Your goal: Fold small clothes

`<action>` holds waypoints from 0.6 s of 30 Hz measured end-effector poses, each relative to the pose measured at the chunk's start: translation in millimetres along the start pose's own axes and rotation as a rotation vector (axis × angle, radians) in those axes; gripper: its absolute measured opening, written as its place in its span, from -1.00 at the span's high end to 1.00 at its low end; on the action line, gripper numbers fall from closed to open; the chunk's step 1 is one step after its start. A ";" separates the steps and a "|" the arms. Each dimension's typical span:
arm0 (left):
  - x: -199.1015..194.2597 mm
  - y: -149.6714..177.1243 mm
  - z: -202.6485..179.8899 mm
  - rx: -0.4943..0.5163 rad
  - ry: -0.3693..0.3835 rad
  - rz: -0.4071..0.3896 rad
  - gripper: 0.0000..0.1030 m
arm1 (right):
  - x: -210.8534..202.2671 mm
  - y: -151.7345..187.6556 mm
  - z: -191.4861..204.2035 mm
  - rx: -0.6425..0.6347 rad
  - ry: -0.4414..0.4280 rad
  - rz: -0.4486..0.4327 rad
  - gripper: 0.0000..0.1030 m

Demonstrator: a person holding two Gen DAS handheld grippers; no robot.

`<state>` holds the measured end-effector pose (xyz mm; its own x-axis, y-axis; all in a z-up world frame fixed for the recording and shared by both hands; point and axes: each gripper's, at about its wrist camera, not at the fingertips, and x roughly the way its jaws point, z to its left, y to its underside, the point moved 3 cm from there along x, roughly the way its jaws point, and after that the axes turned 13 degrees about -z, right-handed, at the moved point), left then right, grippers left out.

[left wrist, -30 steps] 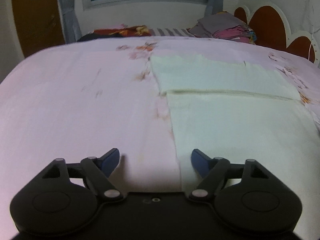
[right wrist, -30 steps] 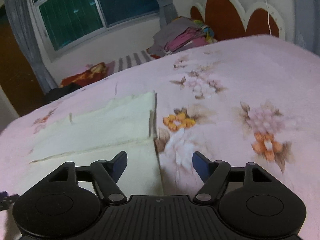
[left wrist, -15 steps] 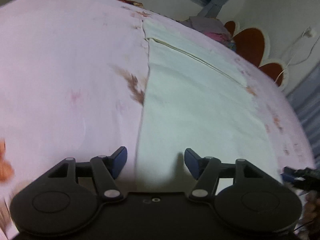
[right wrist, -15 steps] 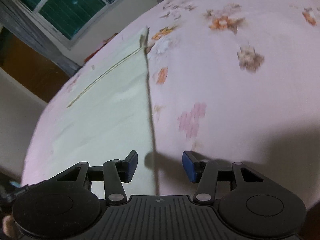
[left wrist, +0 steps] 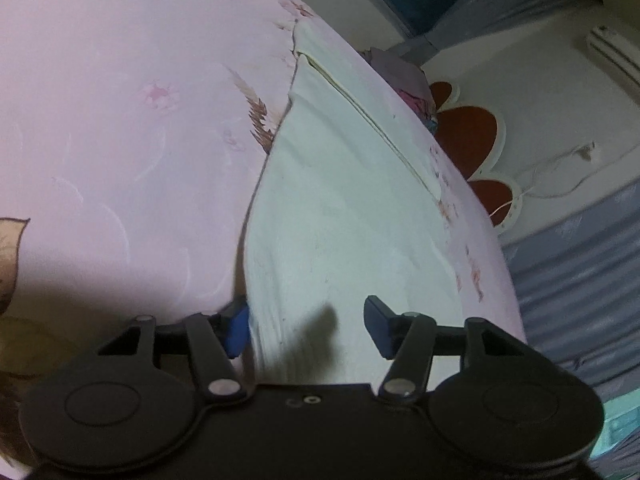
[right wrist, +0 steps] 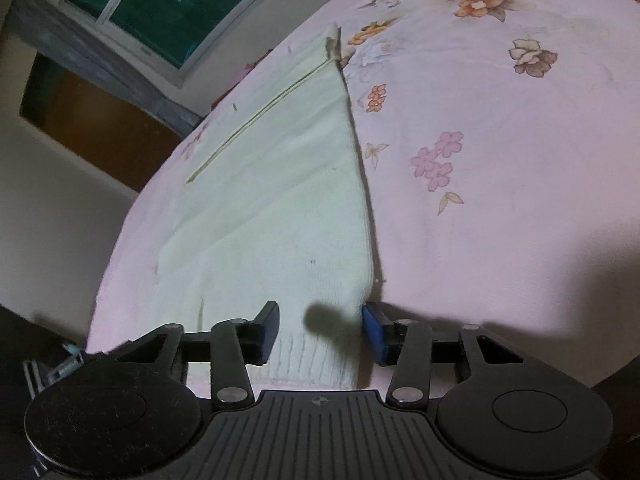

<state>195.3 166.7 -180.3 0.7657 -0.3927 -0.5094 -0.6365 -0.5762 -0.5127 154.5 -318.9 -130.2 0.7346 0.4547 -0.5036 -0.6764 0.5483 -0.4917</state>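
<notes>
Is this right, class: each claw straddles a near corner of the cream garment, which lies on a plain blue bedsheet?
Not quite. The bedsheet is pink with printed flowers, as the right wrist view shows. The rest holds: the left claw and the right claw, both closing in, each straddle a near corner of the cream garment.

No text, label, brand name or number can be read in either wrist view. The only sign-like marks are small moulded symbols on the black tool bodies: a round crosshair emblem on the right tool (right wrist: 319,401) and a tiny circular mark on the left tool (left wrist: 310,400). Neither carries legible lettering.
</notes>
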 end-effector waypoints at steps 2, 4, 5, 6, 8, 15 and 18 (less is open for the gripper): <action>1.9 -0.5 0.8 -0.009 -0.003 -0.002 -0.04 | -1.1 -2.6 -5.2 0.020 0.006 -0.014 0.19; 1.4 0.6 -1.7 0.006 -0.008 0.000 -0.01 | 2.3 -6.2 -8.9 0.037 0.014 -0.022 0.21; 0.8 1.9 -3.1 0.015 -0.011 0.001 -0.01 | 1.4 -7.5 -9.5 0.041 0.016 -0.028 0.22; -0.6 3.1 -4.0 0.025 -0.012 0.002 0.00 | 3.0 -9.0 -9.4 0.039 0.016 -0.031 0.22; -1.8 5.2 -5.4 0.042 -0.016 0.004 0.04 | 3.8 -8.2 -9.8 0.040 0.012 -0.021 0.23; -3.7 6.2 0.5 0.042 -0.012 0.011 0.33 | 6.7 6.7 -10.8 0.049 -0.036 0.025 0.82; -2.1 5.8 3.5 0.050 -0.031 0.022 0.81 | 8.7 6.2 -11.4 0.082 -0.050 0.009 0.92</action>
<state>189.6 166.6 -184.6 0.7488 -0.3819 -0.5417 -0.6575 -0.5309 -0.5347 156.1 -319.5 -145.7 0.7320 0.4927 -0.4706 -0.6776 0.5991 -0.4266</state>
